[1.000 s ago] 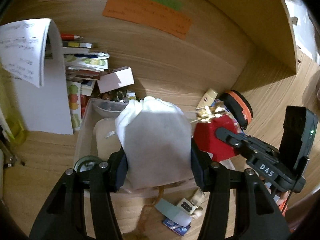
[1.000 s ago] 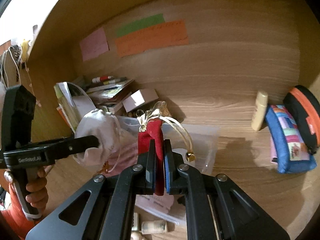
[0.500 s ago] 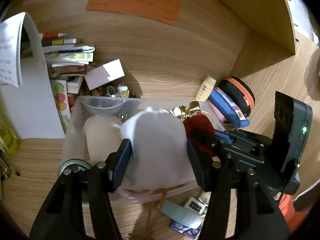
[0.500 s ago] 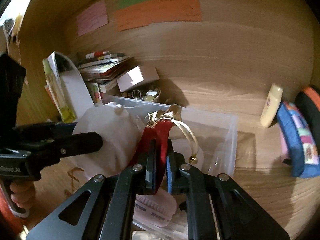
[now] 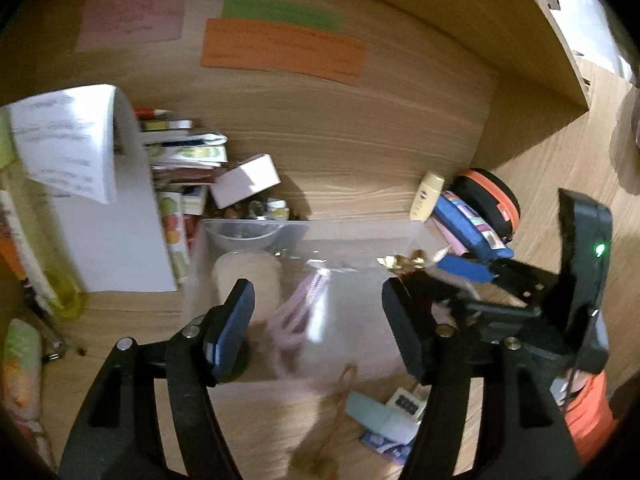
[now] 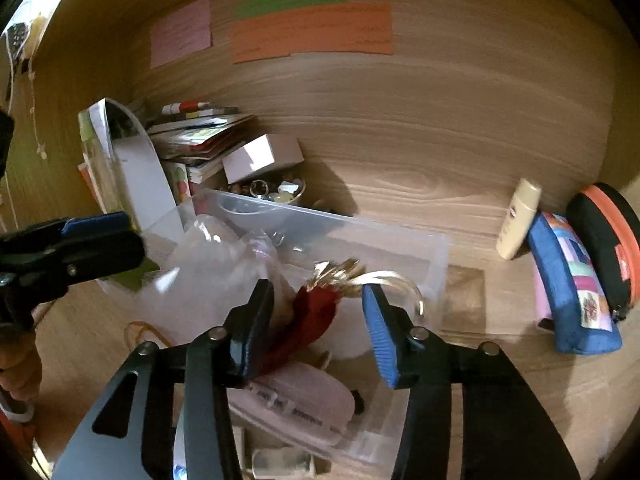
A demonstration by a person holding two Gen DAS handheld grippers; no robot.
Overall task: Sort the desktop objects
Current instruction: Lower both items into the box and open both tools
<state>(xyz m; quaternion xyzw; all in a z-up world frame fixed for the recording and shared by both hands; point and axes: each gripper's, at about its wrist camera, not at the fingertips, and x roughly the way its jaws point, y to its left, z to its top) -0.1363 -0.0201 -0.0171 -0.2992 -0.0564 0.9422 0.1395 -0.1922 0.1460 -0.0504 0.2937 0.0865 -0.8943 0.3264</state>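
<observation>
Wooden desk [image 6: 440,152], back panel carrying 3 paper notes. Clear plastic bin [image 6: 438,250] directly ahead of both grippers.

White cloth pouch [image 5: 340,320], motion-blurred, sits over the bin between the left gripper [image 5: 318,328] fingers; jaws are opening, pads apart from the cloth.

Red drawstring pouch [image 6: 316,316] with gold cord lies tilted between the right gripper [image 6: 316,326] fingers, above the bin; jaws are opening, blue pad clear of it, contact at the other finger unclear.

Blue pencil case [image 6: 572,288] and cream tube [image 6: 518,218] well right of the right gripper.
</observation>
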